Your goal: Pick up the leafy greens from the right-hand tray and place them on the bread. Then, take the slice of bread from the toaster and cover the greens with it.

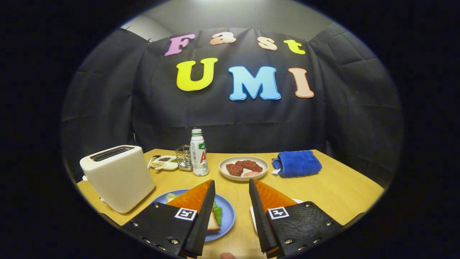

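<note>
On blue plate [227,210]: bright green leaves [217,212] over bread slice [213,226]; fingers [231,187] spread, empty.

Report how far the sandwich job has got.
Done: leafy greens lie on the bread on the blue plate. In hand: nothing; the gripper fingers stand open above the table. Left: the toaster slice, not visible in its slot.

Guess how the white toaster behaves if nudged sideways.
The toaster is boxy with a broad base on the wooden table, so it probably slides rather than tips. Smooth sides likely grip poorly. The tool is open, holding nothing.
</note>
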